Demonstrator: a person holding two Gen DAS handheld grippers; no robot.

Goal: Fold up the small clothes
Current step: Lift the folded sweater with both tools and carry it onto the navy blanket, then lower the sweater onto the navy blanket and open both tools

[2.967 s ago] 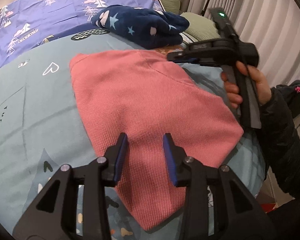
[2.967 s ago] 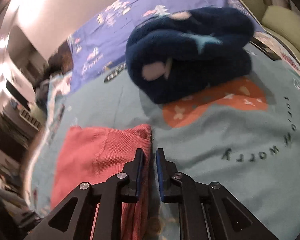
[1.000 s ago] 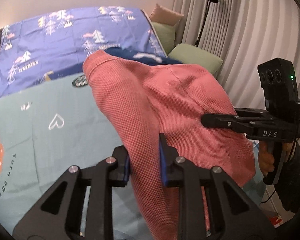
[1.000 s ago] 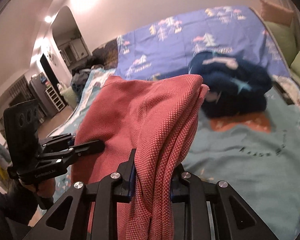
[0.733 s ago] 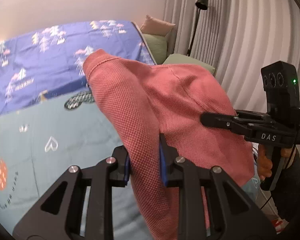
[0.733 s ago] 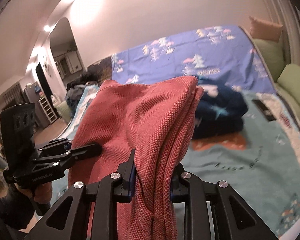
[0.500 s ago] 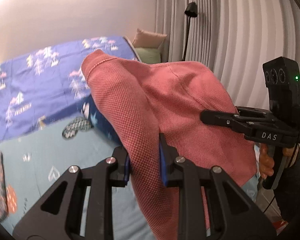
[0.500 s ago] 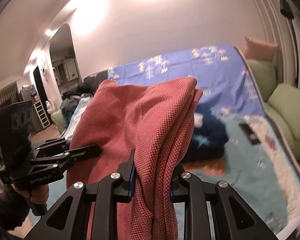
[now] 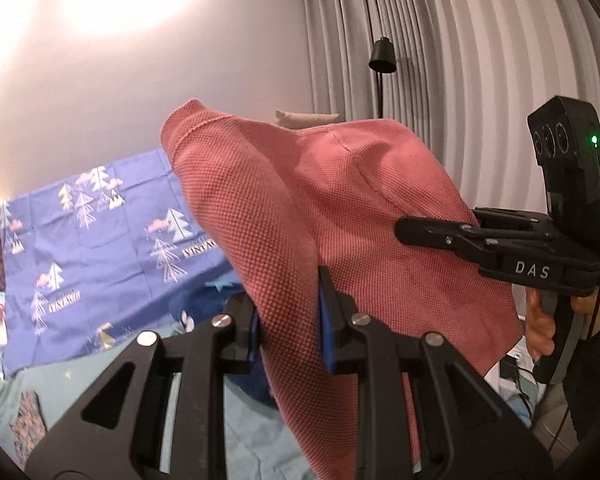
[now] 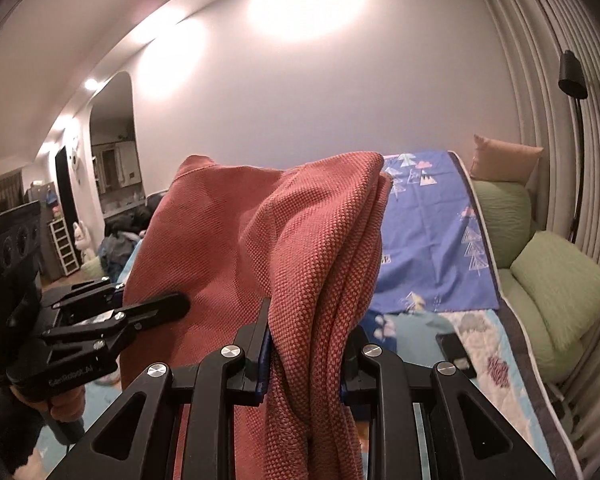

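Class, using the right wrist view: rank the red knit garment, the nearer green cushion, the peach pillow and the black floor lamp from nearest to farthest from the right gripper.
1. red knit garment: clamped in the right gripper, centre.
2. nearer green cushion: on the right, beside the bed.
3. peach pillow: farther back on the right, at the bed's head.
4. black floor lamp: upper right, by the curtain; its order against the pillow is too close to call.

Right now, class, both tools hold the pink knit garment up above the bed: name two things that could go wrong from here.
1. The pink knit garment is bunched thickly in the right tool; a layer might slip out, spoiling the fold.
2. Its loose lower part hangs below the left tool, above the navy star-print garment; lowered carelessly, it could land crumpled or drag that garment.
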